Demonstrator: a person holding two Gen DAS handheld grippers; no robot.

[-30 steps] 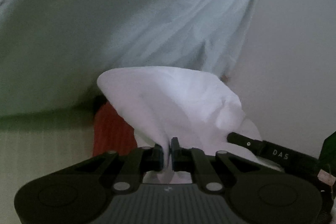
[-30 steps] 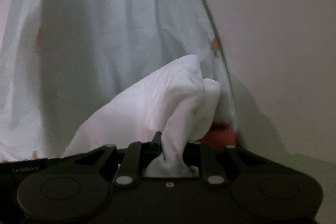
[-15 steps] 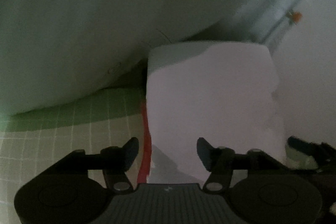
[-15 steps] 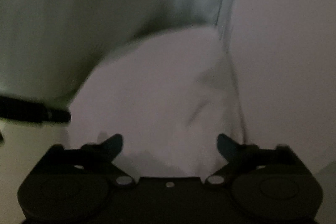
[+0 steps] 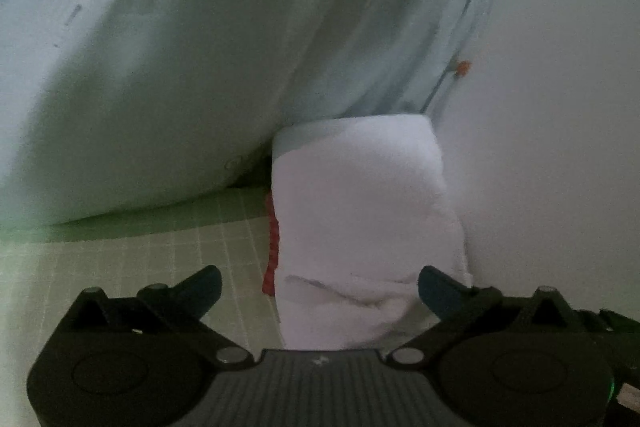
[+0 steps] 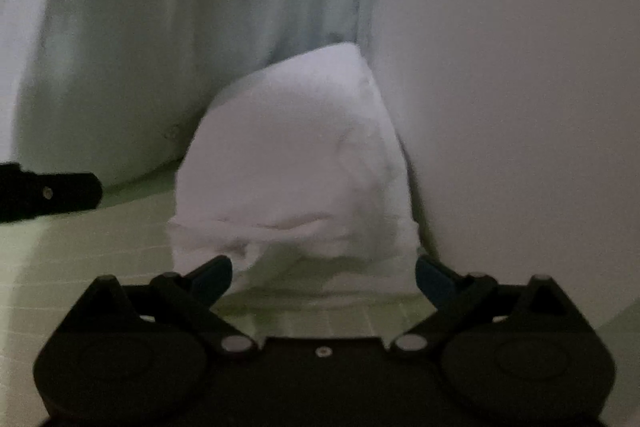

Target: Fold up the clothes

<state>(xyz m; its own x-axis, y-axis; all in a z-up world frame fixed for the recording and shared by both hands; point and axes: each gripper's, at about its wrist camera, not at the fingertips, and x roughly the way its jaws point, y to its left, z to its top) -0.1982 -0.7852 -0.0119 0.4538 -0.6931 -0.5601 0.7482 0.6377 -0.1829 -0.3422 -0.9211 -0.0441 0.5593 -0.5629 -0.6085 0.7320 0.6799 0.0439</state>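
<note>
Left gripper stands with its jaws spread wide and nothing between the pads; its two dark fingertips flank the near end of a folded white garment without touching it. That white garment is the landmark here: it lies as a compact folded bundle on a pale green gridded mat, its far end rising against a large pale blue cloth that fills the space behind and to the left of it. A strip of red fabric shows along the white garment's left edge, partly under it. To the right of the garment is a plain whitish wall. A small orange spot sits on the blue cloth's edge, above and right of the garment.

Right wrist view: the right gripper is also opened wide and holds nothing, its fingertips just short of the white garment, which lies ahead of them on the green mat. The pale blue cloth hangs behind and left of the garment, the wall to its right. Left of the garment, a dark part of the other gripper pokes in over the mat.
</note>
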